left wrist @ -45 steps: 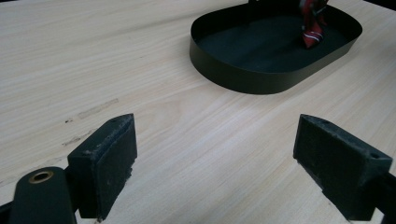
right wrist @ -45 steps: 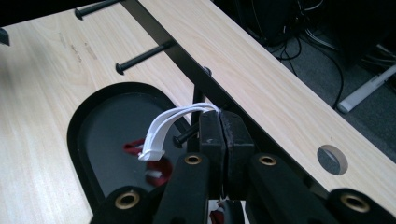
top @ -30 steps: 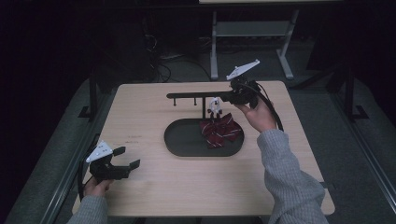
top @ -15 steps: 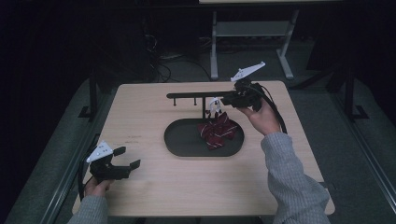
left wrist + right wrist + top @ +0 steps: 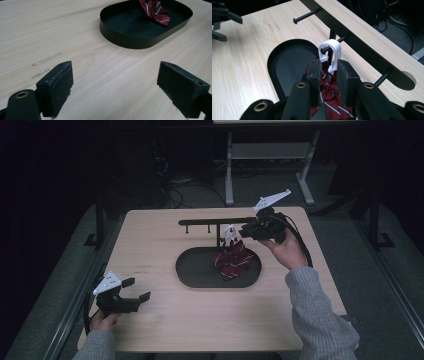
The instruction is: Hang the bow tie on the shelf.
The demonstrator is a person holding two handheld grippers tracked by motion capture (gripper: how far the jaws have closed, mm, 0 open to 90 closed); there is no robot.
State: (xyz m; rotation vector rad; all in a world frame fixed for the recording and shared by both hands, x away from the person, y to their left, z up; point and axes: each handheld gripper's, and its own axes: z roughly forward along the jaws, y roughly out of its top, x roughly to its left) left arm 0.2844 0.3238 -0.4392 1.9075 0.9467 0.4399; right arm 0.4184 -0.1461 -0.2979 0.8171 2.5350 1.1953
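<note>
A dark red striped bow tie (image 5: 232, 262) lies in the black oval tray (image 5: 192, 270). Its white strap (image 5: 333, 48) is looped over a peg (image 5: 342, 38) of the black rack (image 5: 210, 222). My right gripper (image 5: 329, 72) is at the strap. Its jaws have just been opening and stand slightly apart, with the strap's lower end loose between them. In the high view my right gripper (image 5: 243, 232) sits at the rack's right end. My left gripper (image 5: 137, 290) rests open near the table's front left corner, with nothing between its jaws (image 5: 115, 85). From there the tray (image 5: 130, 40) lies ahead.
The rack's bar (image 5: 362, 37) runs across the far side of the wooden table (image 5: 165, 320), with a free peg (image 5: 305, 16) to the left. A desk frame (image 5: 270, 155) and cables stand on the dark floor beyond.
My right gripper's jaws have spread apart around the white strap, and that hand has drifted slightly right. The left gripper has stayed put.
</note>
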